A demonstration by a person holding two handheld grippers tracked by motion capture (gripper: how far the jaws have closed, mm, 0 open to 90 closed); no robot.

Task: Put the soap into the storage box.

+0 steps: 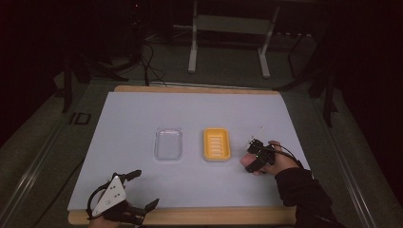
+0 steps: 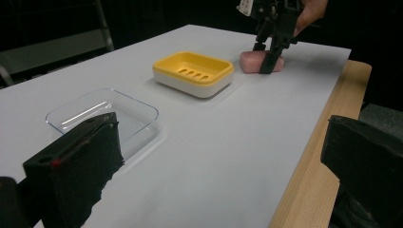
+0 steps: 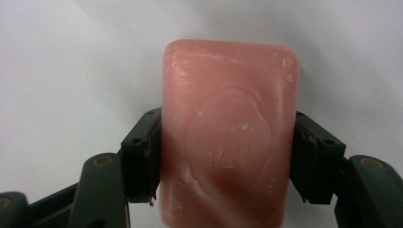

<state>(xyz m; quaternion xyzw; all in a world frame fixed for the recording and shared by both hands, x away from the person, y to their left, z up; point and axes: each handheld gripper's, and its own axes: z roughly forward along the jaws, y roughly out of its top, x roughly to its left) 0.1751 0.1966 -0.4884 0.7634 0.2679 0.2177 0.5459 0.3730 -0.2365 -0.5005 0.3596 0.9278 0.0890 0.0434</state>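
The pink soap bar [image 3: 229,133] lies flat on the white sheet of the tabletop [image 1: 142,114], to the right of the yellow soap dish [image 1: 217,144] and near the sheet's right edge, and it sits between the two jaws of the right tongs [image 3: 228,156]. In the right gripper view the black pads [image 3: 142,154] press against both long sides of the bar at about mid-length, so these tongs are closed onto the soap, with the stamped face of the bar turned up toward the camera. The left gripper view shows the same grip from across the tabletop: the right tongs [image 2: 268,52] come down steeply on the bar [image 2: 249,61], which rests on the sheet just beyond the dish [image 2: 193,72]. In the high view a hand [image 1: 266,161] in a dark sleeve holds the right tongs [image 1: 252,159] there. The yellow dish has a slotted floor and a white base; just to its left lies a clear plastic tray [image 1: 168,143], apart from it. The left tongs [image 1: 142,190] rest at the near left corner of the tabletop, well apart from the soap, their jaws spread wide with nothing between them, one over the sheet and one over the wooden edge [image 2: 309,175].
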